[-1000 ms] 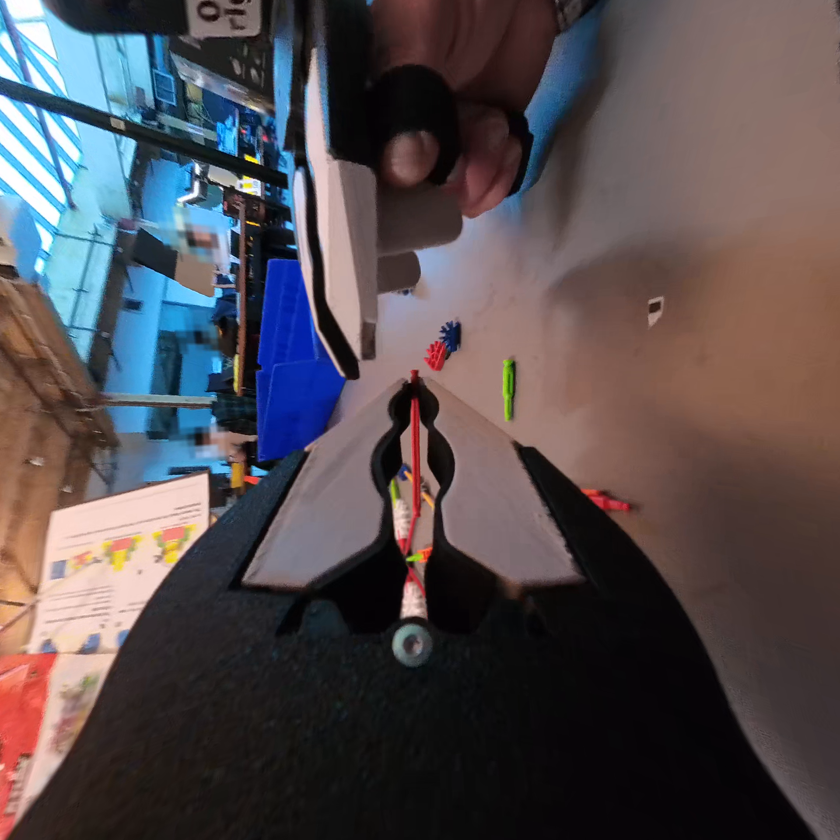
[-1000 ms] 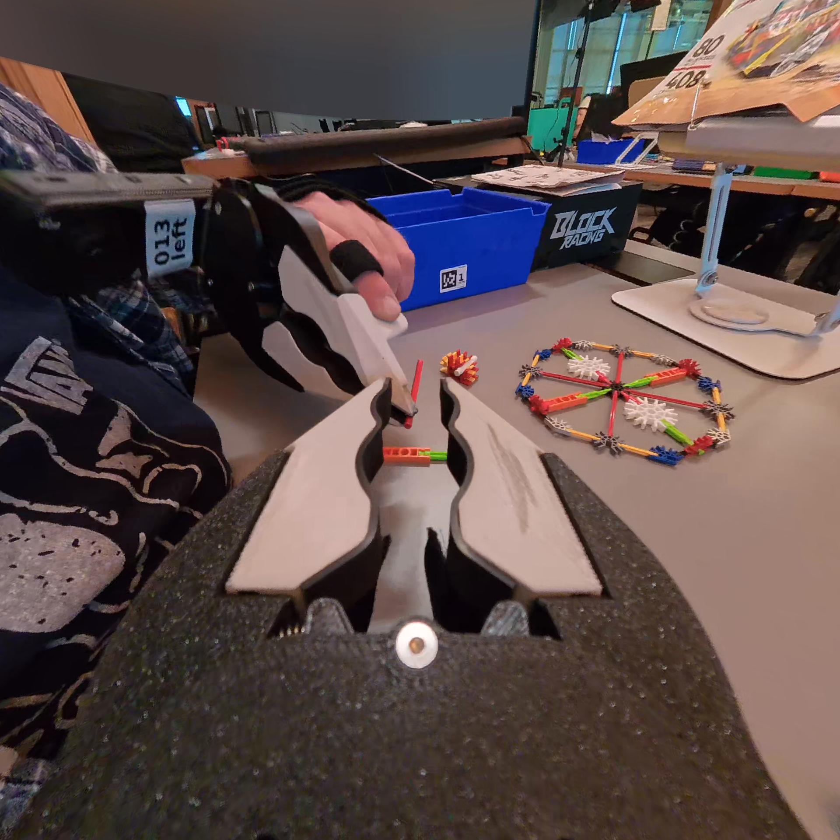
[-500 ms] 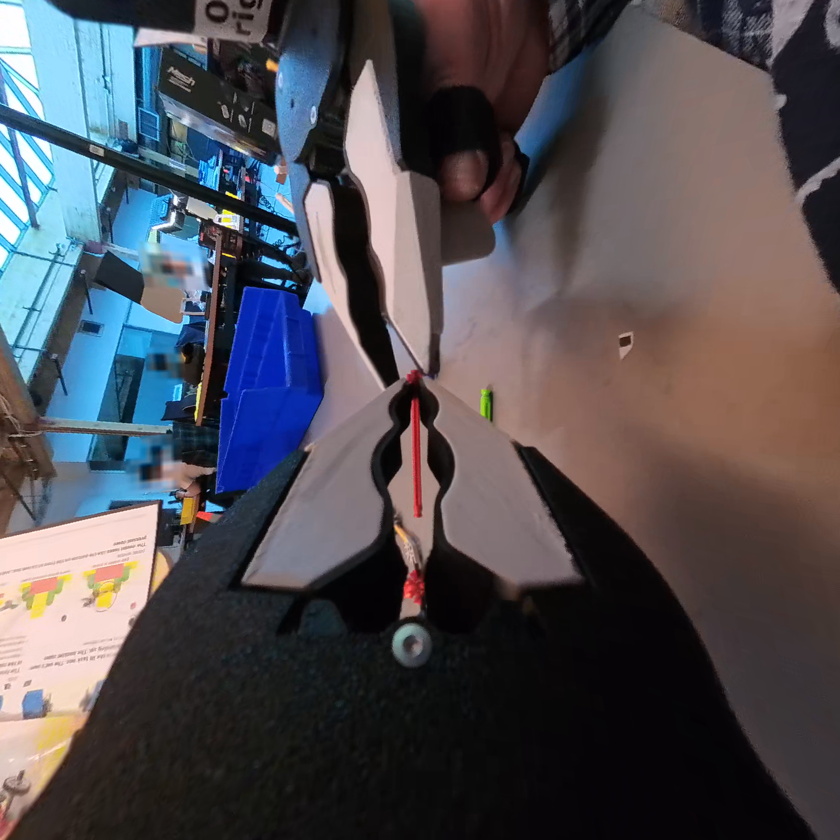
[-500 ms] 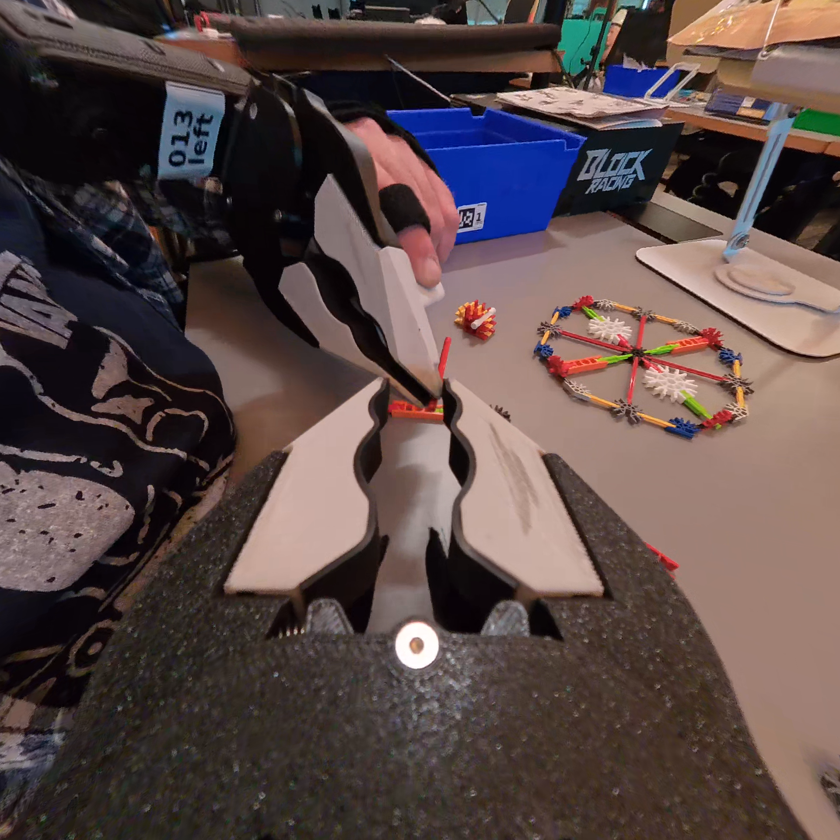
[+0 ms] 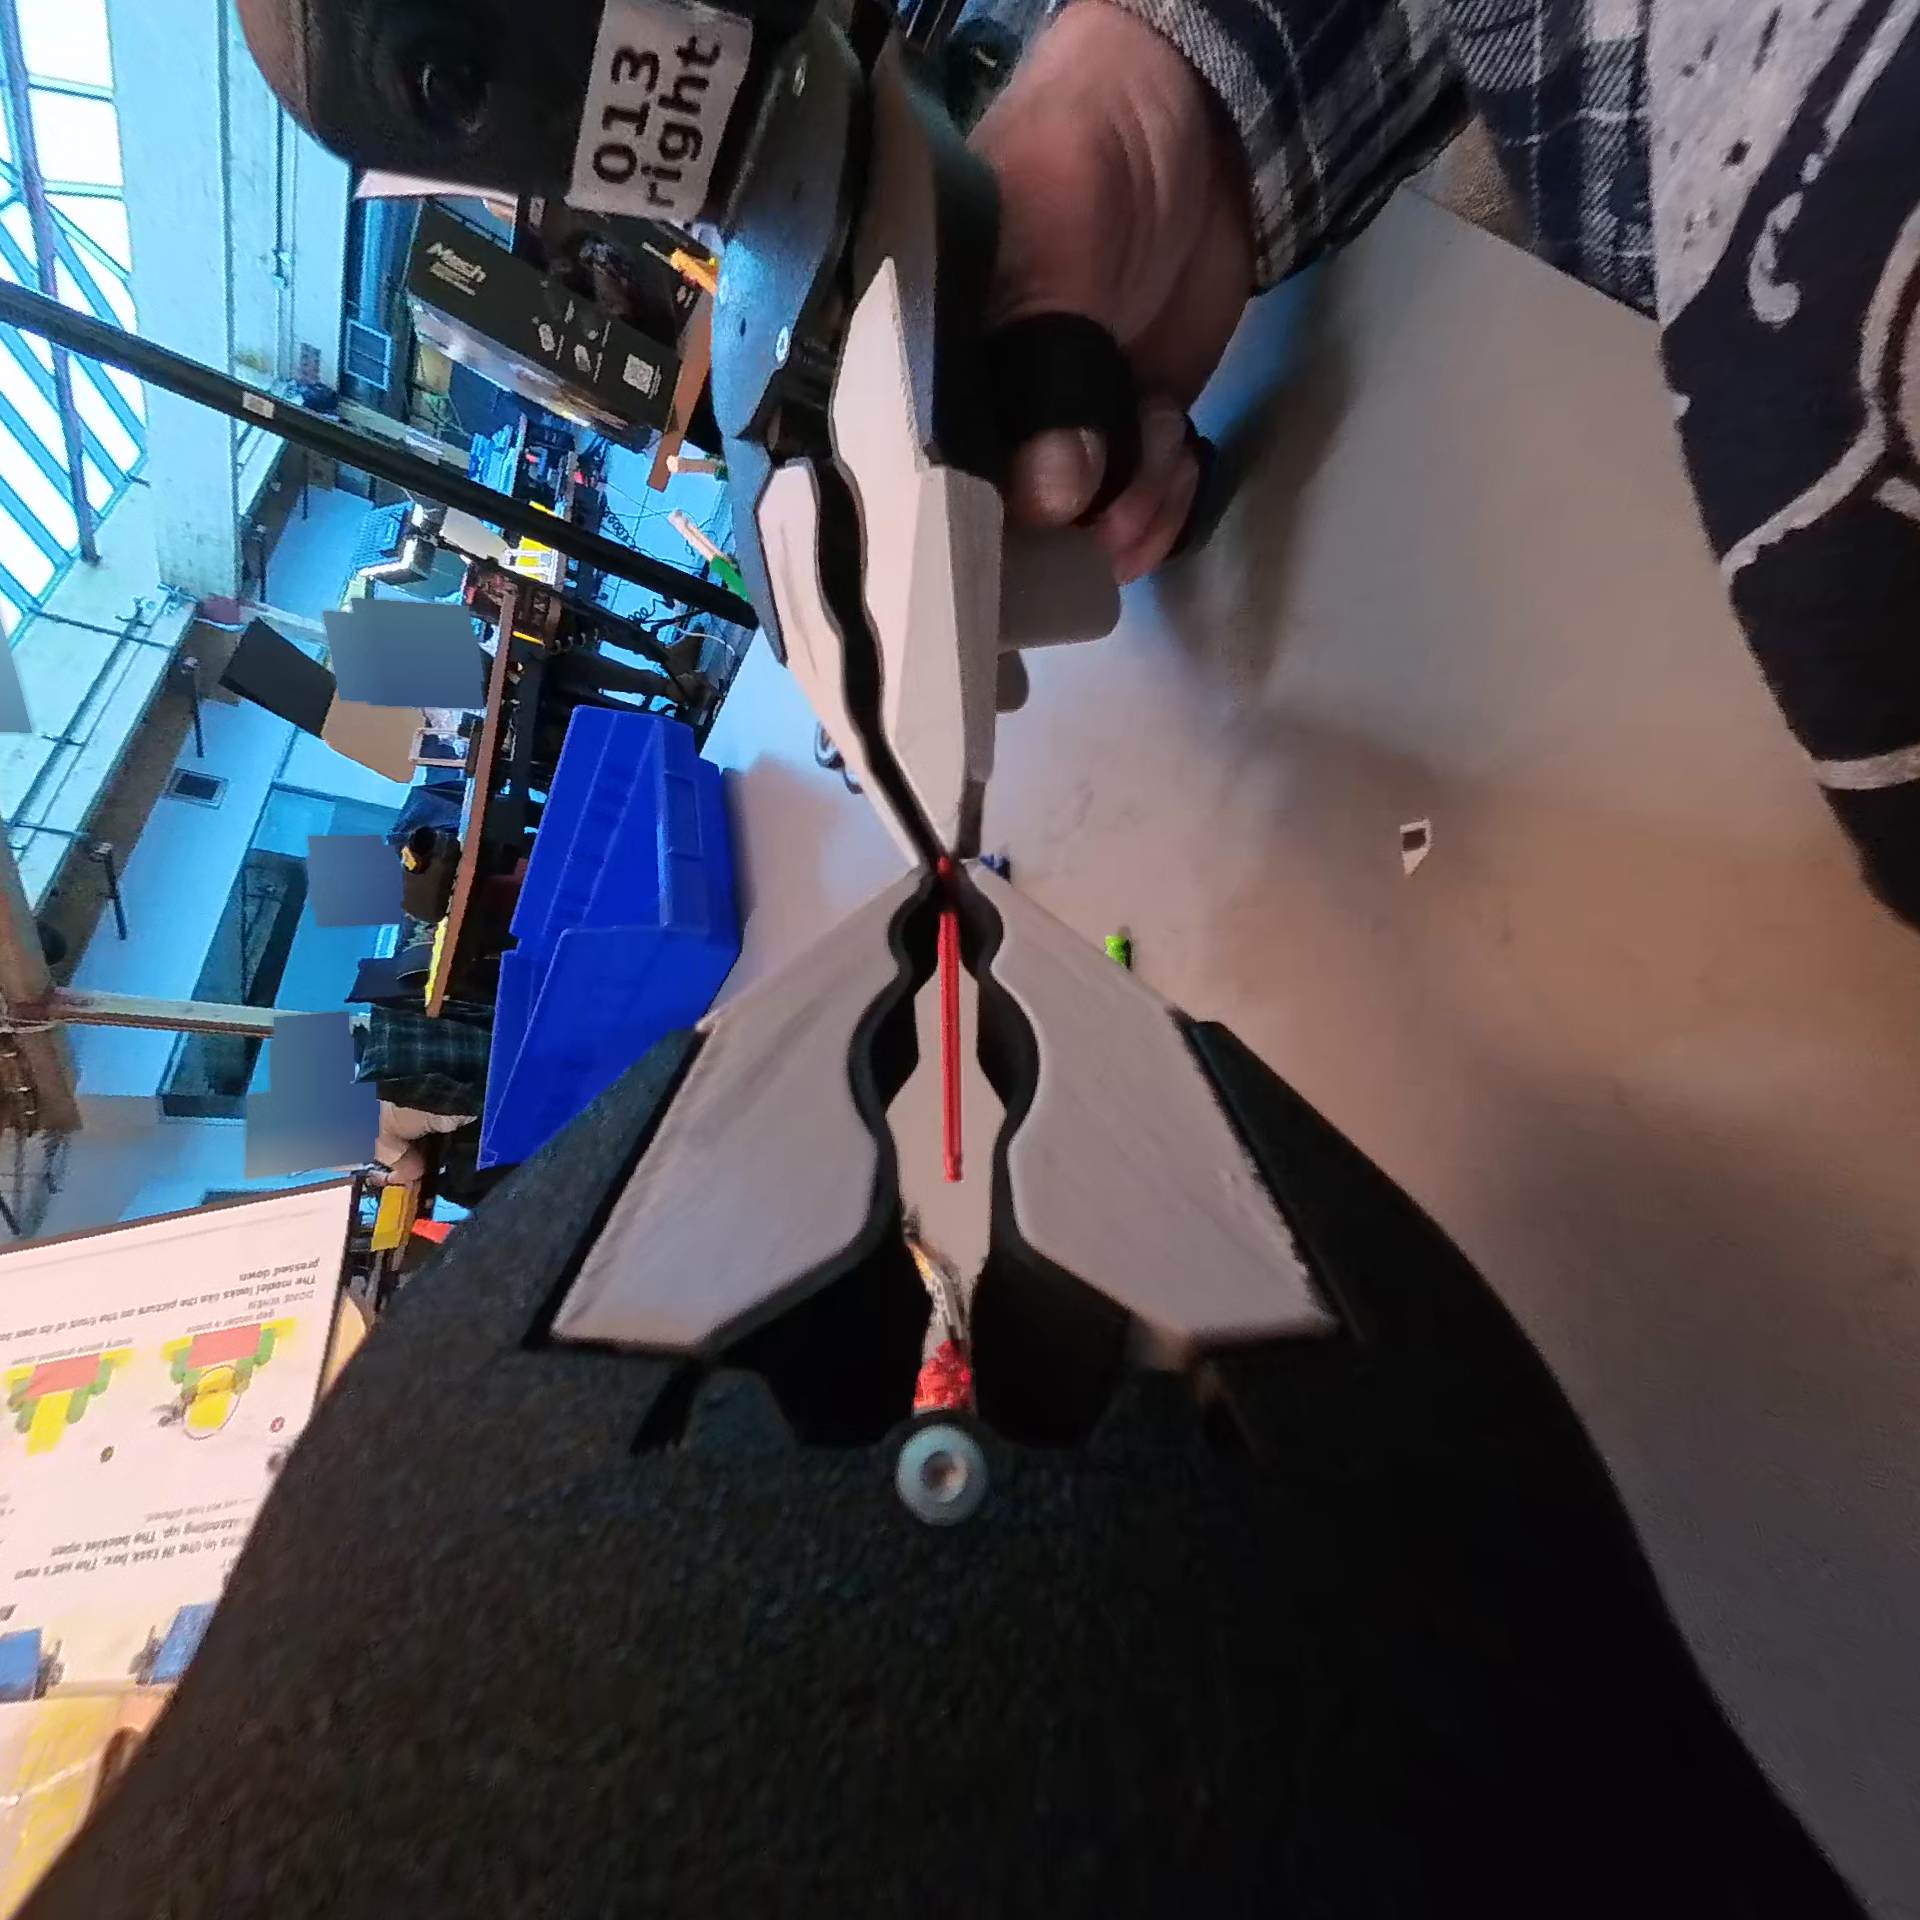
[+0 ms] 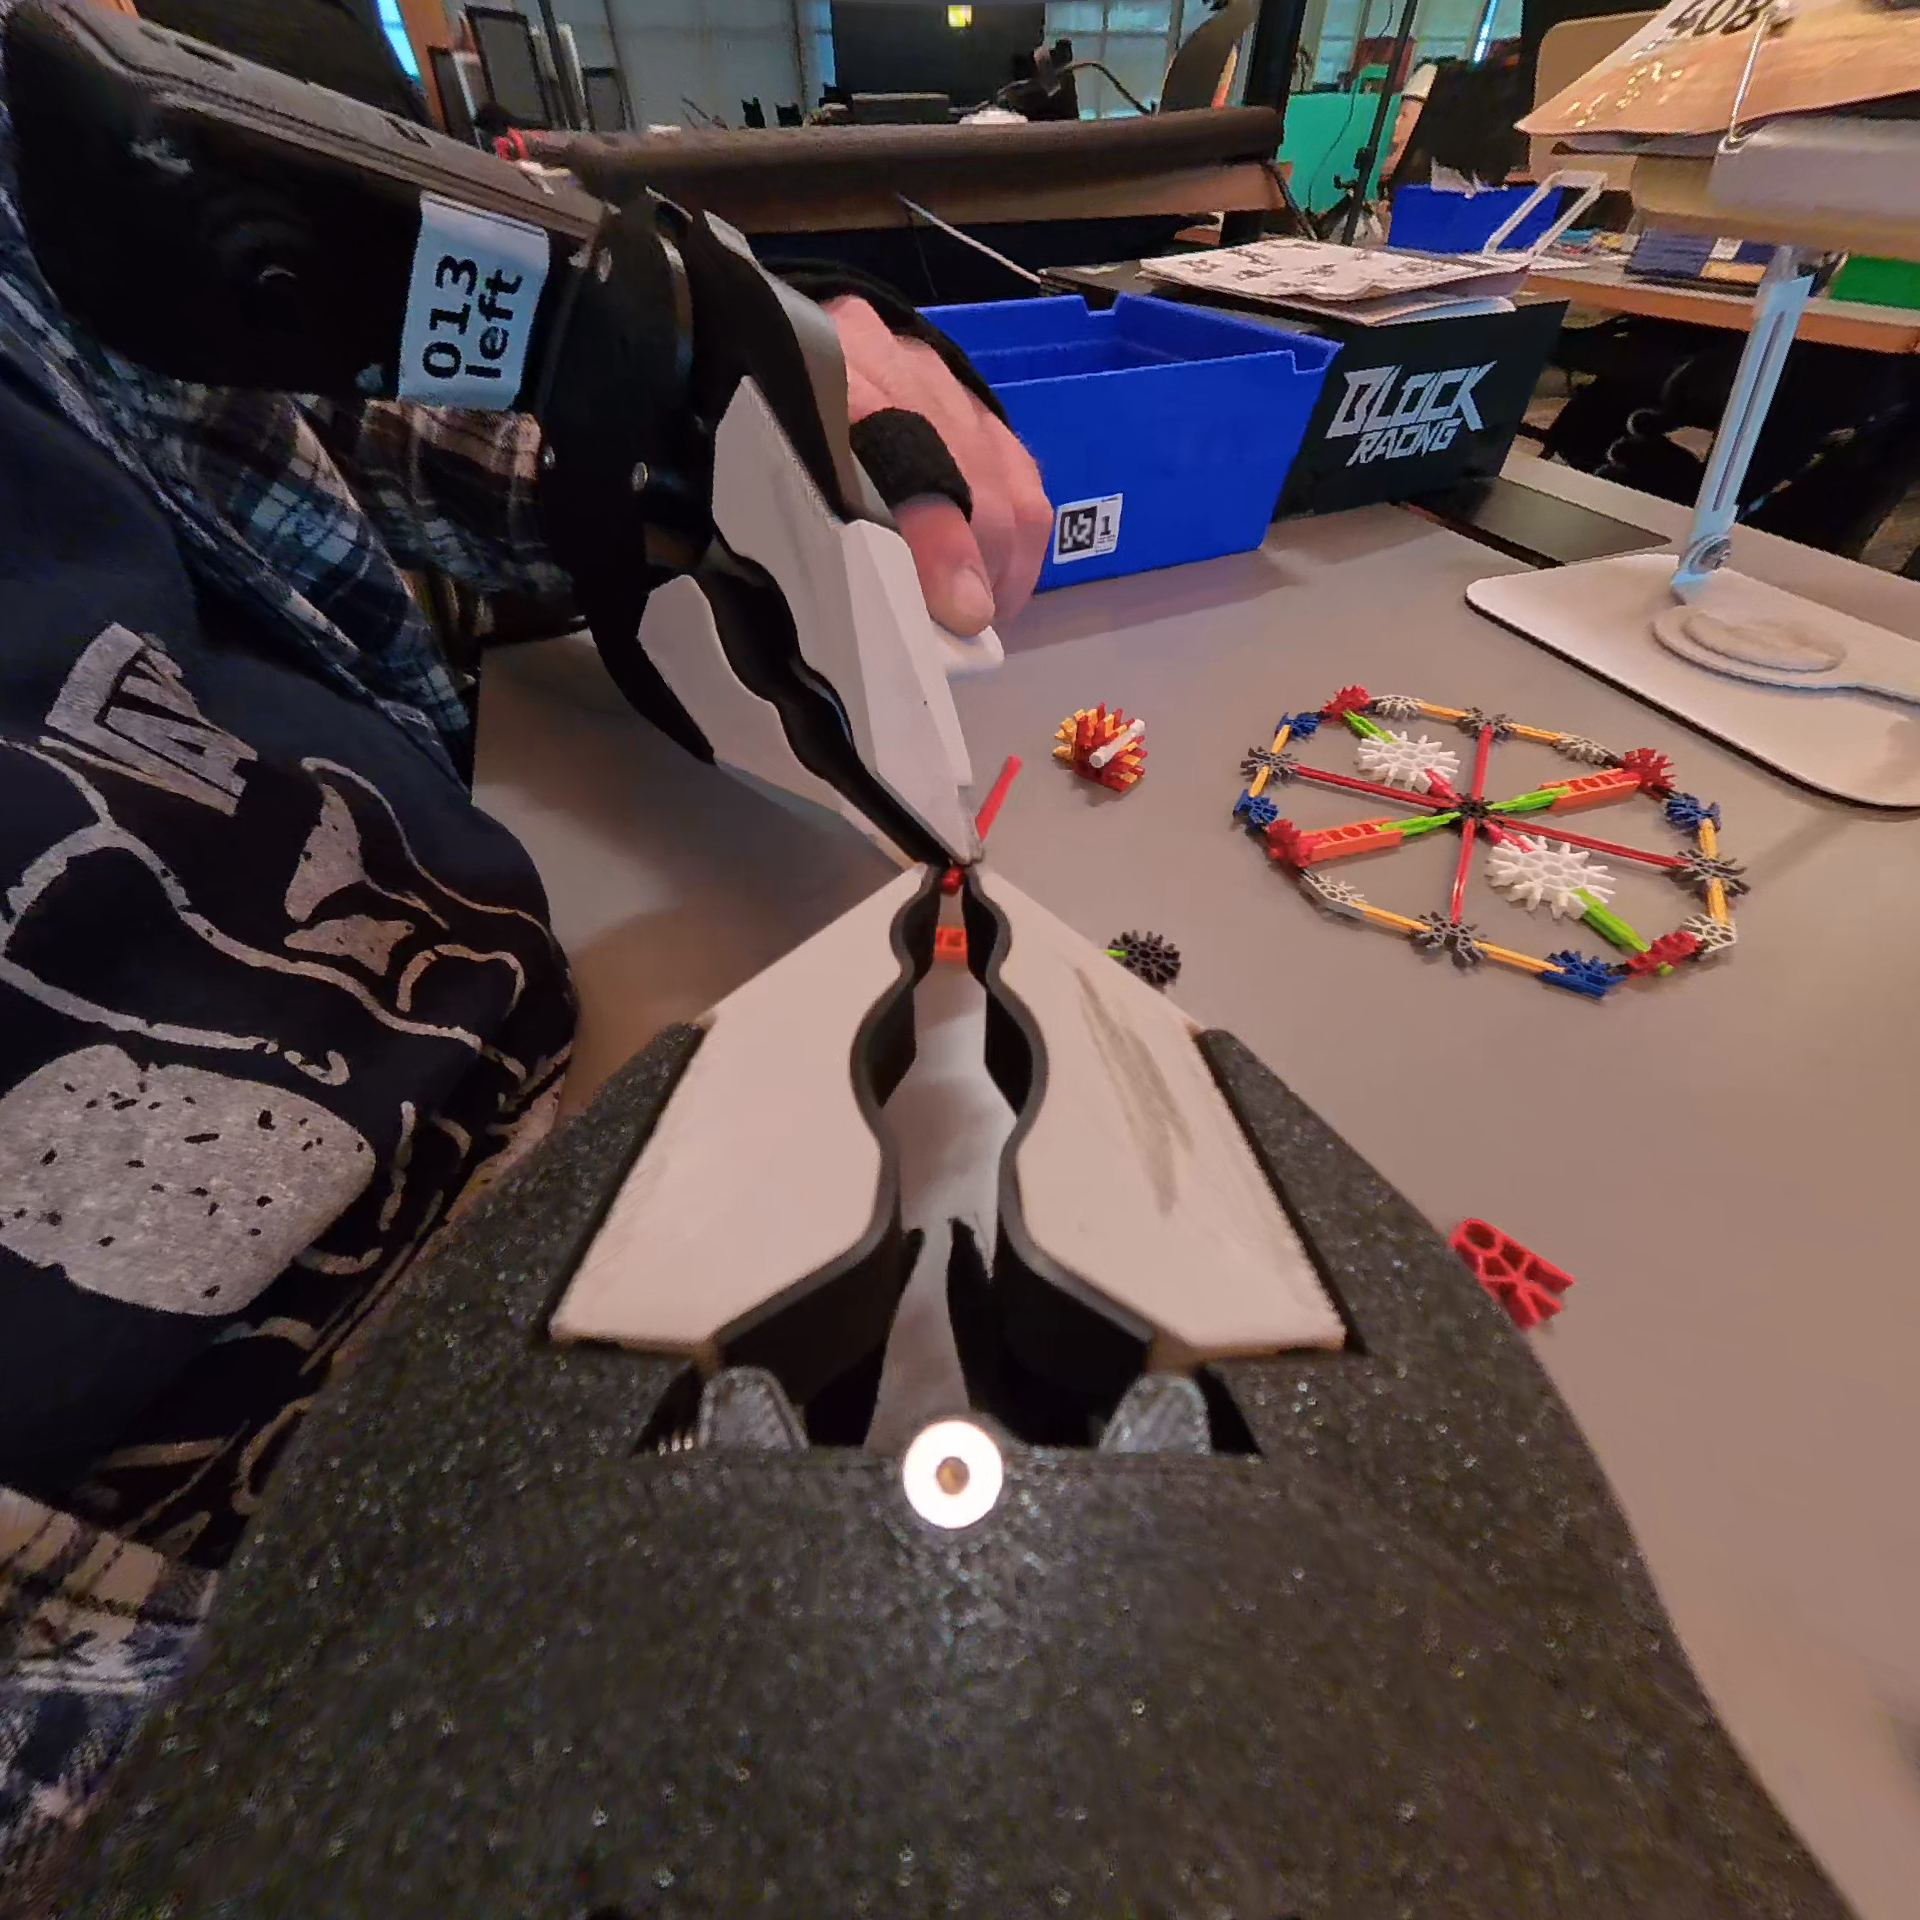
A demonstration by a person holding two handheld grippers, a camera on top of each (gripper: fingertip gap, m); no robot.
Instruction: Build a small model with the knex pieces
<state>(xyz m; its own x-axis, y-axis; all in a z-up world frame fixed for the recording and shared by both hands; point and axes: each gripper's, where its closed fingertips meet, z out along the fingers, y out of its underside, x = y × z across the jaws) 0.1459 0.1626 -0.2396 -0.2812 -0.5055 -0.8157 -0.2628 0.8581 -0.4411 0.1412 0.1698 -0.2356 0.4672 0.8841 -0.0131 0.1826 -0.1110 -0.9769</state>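
The red rod sits pinched at the tip of the left gripper, whose jaws are clamped on it. The right gripper meets it tip to tip, jaws closed on the rod's near end. At two o'clock on the grey table lies a spoked wheel; a lettered black box stands beside a blue bin bearing a square code sticker.

Wheel model right of bin, on table
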